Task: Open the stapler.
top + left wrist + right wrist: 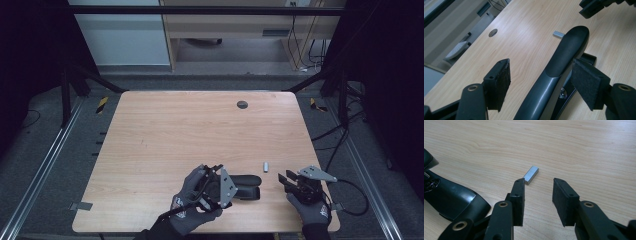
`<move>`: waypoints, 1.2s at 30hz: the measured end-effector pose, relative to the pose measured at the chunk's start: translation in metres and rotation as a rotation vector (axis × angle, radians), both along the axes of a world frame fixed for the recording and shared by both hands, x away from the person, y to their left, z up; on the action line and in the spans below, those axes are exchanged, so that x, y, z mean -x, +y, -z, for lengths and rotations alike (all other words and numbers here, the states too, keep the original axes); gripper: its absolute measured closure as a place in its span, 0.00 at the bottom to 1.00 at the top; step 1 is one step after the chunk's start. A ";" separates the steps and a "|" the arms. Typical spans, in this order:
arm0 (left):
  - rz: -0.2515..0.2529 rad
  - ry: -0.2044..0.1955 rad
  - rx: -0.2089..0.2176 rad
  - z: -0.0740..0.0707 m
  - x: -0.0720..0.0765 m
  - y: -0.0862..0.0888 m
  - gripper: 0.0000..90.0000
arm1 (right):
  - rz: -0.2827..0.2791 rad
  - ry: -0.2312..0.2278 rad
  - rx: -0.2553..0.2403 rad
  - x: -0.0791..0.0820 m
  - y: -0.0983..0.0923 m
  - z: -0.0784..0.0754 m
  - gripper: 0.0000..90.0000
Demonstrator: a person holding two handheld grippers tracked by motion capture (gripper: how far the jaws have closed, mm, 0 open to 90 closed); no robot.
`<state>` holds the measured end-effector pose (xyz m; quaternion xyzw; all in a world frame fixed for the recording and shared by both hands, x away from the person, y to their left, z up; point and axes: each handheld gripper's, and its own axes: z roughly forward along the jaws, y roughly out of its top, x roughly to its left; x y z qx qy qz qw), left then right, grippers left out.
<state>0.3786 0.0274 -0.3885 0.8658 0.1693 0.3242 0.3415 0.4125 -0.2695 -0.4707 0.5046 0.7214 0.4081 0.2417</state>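
A black stapler lies near the front edge of the wooden table. My left gripper is open, its jaws standing either side of the stapler's rear. In the left gripper view the stapler's arm runs up between the pads; the left pad stands well clear of it. A small silver strip of staples lies just beyond the stapler's tip. My right gripper is open and low over the table. The staple strip sits just ahead of its left fingertip, not between the pads.
A round grey cable hole sits near the table's far edge. Both gloved hands are close to the front edge. The right gripper's cable loops off the table's right corner. Black frame posts flank the table.
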 end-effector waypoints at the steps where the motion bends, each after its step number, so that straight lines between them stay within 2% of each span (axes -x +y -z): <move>1: 0.002 -0.007 -0.007 0.001 0.000 -0.001 0.35 | 0.000 0.000 0.001 0.000 0.000 0.000 0.70; 4: 0.004 -0.004 -0.012 0.003 0.000 -0.006 0.35 | 0.003 -0.001 0.005 0.000 0.000 0.000 0.70; 9: 0.012 -0.018 -0.049 0.008 0.002 -0.013 0.36 | 0.002 -0.005 0.010 0.000 0.000 0.000 0.70; 19: 0.021 -0.060 -0.116 0.016 0.004 -0.023 0.34 | 0.005 -0.007 0.010 0.001 0.000 0.000 0.72; 23: 0.026 -0.086 -0.163 0.019 0.006 -0.029 0.33 | 0.003 -0.014 0.007 0.000 -0.001 0.000 0.72; 27: 0.032 -0.088 -0.184 0.023 0.005 -0.033 0.33 | 0.000 -0.005 -0.007 0.001 -0.001 -0.001 0.74; 36: 0.041 -0.095 -0.218 0.031 0.005 -0.041 0.34 | -0.007 0.004 -0.004 0.001 0.000 -0.001 0.79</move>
